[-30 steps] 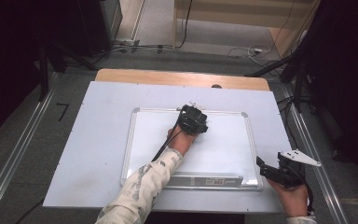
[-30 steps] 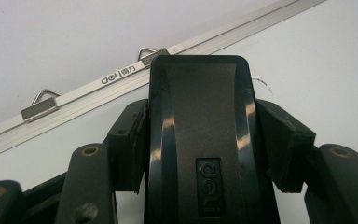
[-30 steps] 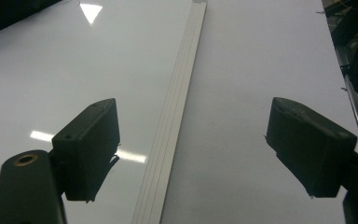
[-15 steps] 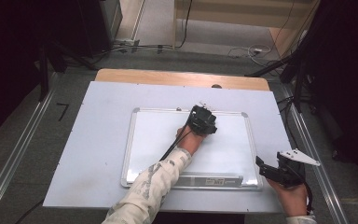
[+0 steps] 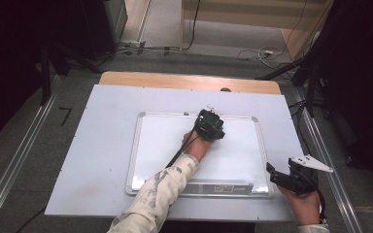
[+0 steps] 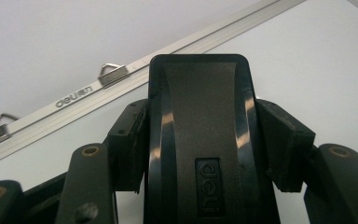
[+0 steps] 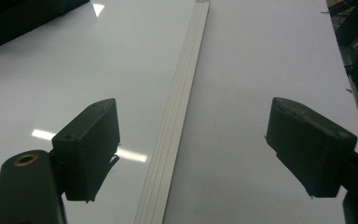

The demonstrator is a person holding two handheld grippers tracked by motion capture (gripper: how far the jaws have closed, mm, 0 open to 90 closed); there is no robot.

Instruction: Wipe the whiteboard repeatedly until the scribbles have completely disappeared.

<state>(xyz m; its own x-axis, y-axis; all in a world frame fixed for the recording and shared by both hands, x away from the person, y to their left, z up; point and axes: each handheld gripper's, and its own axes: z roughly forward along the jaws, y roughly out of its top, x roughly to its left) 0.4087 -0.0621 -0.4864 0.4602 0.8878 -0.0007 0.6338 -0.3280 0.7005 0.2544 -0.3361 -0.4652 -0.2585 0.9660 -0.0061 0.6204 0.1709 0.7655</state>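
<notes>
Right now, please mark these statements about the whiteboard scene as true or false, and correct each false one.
1. The left gripper is shut on a black eraser. True.
2. The right gripper holds a marker. False: its jaws are open with nothing between them.
3. The eraser is near the whiteboard's top edge. True.
4. The whiteboard is covered with writing. False: no writing is visible on its surface.

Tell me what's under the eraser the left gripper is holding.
The whiteboard lies beneath the black eraser, near its top frame with the hanger clips. The left gripper is clamped on the eraser's sides. The contact patch is covered, so any marks there can't be seen.
</notes>
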